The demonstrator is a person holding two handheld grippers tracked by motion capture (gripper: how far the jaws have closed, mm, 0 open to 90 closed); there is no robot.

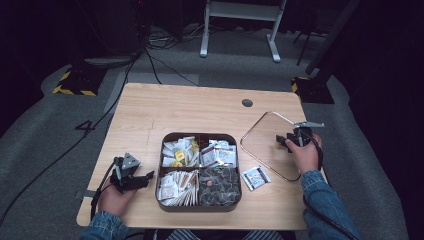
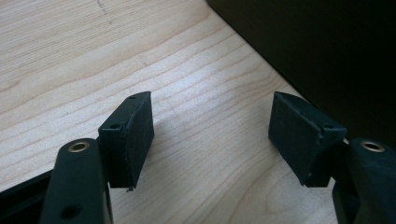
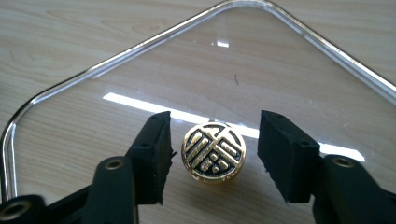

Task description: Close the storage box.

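The lid (image 3: 280, 60) lay flat beside the tray (image 1: 200, 207); the right gripper (image 3: 212, 154) straddled its knob (image 3: 213, 151), jaws spread, untouching, seemingly to lift it; the left gripper (image 2: 210, 135) rested spread, empty, beside the tray, out of the way.

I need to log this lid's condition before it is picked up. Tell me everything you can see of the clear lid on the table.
The clear lid is a rounded-square pane, glass or plastic by its look, with a shiny raised rim. It lies flat on the wooden table, right of the brown tray. A round gold knob with a black geometric pattern stands at its middle. The right gripper straddles that knob, jaws open and apart from it. A light strip reflects across the pane.
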